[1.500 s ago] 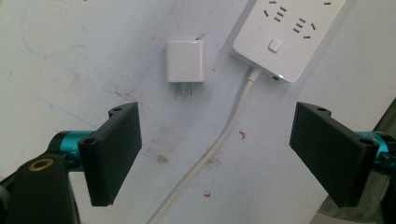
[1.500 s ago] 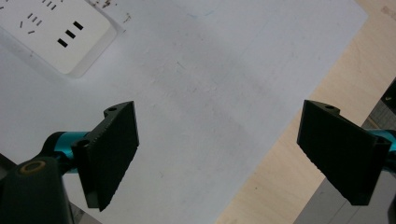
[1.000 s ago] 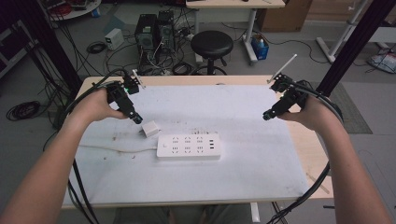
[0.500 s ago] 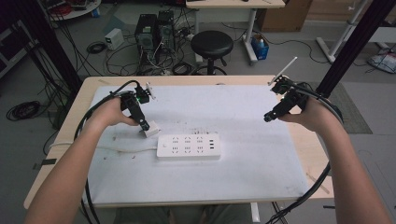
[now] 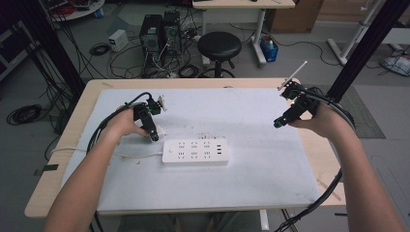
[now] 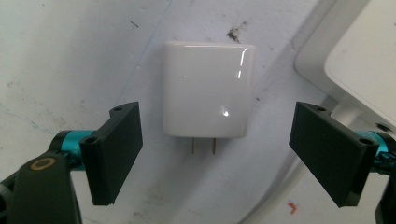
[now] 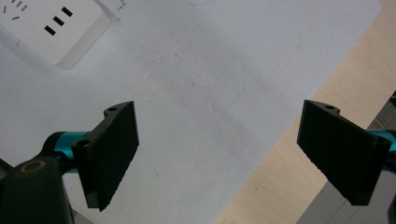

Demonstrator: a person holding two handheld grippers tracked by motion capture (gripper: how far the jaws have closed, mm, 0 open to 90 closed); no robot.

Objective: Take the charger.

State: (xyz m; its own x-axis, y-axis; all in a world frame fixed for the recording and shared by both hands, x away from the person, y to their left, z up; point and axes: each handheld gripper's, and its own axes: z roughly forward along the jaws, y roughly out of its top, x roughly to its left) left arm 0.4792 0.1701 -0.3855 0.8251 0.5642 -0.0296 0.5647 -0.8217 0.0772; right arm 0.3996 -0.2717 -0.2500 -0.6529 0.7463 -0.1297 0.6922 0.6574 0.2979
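Hovering low over the white mat [image 5: 251,169], left gripper [image 5: 153,136] points down at a white charger [image 6: 208,88], just off the left end of the power strip [image 5: 195,152]. Jaws spread wide, nothing held. Seen in the left gripper view: charger lying flat on the mat, glossy, square with rounded corners, two metal prongs [image 6: 203,145] pointing toward the camera. Sits between the two black jaws but farther ahead of them, touching neither. Corner of the strip at upper right of that view, its white cord [image 5: 96,151] running past the right jaw. Small dark specks on the mat beyond the charger.

Held above the mat's right side, near the far right corner of the table [image 5: 58,193], right gripper [image 5: 279,122] aims down and leftward, well apart from the strip. Jaws likewise wide open and empty. Under them in the right gripper view: bare mat, its edge, then pale wood of the table at right; one end of the strip with slotted sockets at top left.

Strip lying lengthwise near the mat's middle, sockets up. Beyond the table: black stool [image 5: 220,46], computer towers [image 5: 159,31], loose cables on the floor.
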